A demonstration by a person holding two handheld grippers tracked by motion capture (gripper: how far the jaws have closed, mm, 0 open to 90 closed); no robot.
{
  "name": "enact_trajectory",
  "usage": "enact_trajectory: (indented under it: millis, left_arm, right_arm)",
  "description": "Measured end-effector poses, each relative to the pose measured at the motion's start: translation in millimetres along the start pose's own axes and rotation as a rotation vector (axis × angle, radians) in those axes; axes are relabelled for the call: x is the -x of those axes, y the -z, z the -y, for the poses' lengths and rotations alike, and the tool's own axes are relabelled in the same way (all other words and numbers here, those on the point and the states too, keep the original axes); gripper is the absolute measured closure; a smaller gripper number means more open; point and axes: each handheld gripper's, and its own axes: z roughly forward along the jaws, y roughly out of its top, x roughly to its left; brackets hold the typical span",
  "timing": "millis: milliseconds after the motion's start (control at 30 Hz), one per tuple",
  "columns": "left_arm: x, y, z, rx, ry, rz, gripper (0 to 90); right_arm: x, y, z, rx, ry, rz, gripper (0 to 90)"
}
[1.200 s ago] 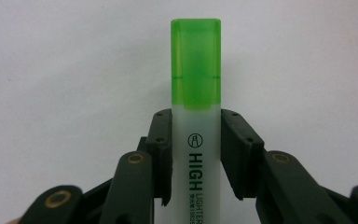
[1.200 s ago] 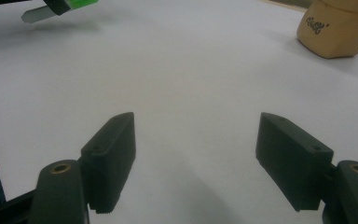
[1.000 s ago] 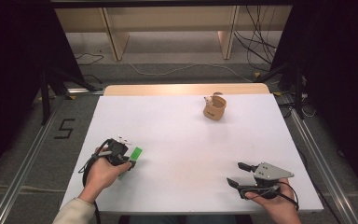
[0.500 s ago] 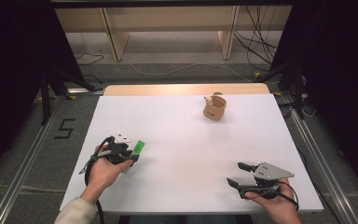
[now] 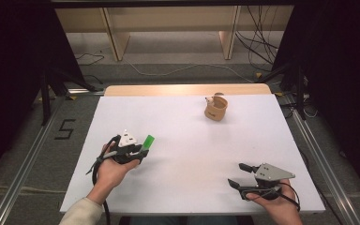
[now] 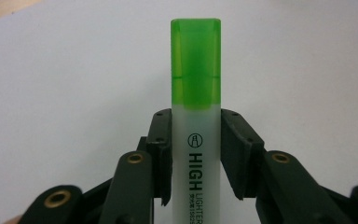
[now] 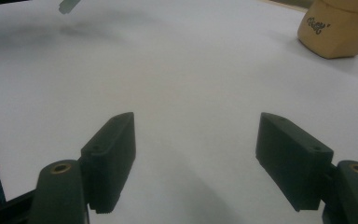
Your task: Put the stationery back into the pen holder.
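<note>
While the marker is carried: the left gripper (image 6: 193, 154) has its jaws pressed against both flat sides of the green highlighter (image 6: 196, 116), clamped on the white barrel just below the cap.
Highlighter, place: in the high view the green highlighter (image 5: 146, 143) sticks out of the left gripper (image 5: 138, 151) at the near left of the white table (image 5: 183, 140), cap end pointing away from the person and toward the cup; it looks raised off the surface, though the gap is hard to judge.
Grip, reason: holding the barrel near the cap, with the printed body running back between the jaws, keeps the long body from swinging and leaves the cap end free to lead into an opening.
Right gripper: the right gripper (image 5: 238, 176) rests low at the near right, its jaws wide apart with only bare table between the pads (image 7: 109, 158); it appears to be waiting out of the way.
Cup: the tan cup (image 5: 215, 108) stands upright at the far side of the table, well apart from both grippers; something small pokes above its rim, too small to name.
Likely step: carrying the highlighter toward the cup, judged from where the cap points.
</note>
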Motion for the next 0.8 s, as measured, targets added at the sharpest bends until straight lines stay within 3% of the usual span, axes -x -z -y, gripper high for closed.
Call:
enact_trajectory:
  millis: [100, 300, 800]
  left_arm:
    - [5.9, -4.7, -4.3, 0.033, -0.037, 0.007, 66.5]
    - [15.2, -14.2, -11.6, 0.089, -0.056, 0.028, 66.5]
    - [32.6, -37.7, -33.1, 0.217, -0.033, 0.096, 66.5]
  right_arm:
    - [-0.1, 0.0, 0.0, 0.000, 0.001, 0.000, 29.2]
    - [-0.5, -0.2, 0.1, 0.000, -0.001, -0.001, 29.2]
    - [-0.9, -0.5, 0.2, 0.001, -0.002, -0.001, 29.2]
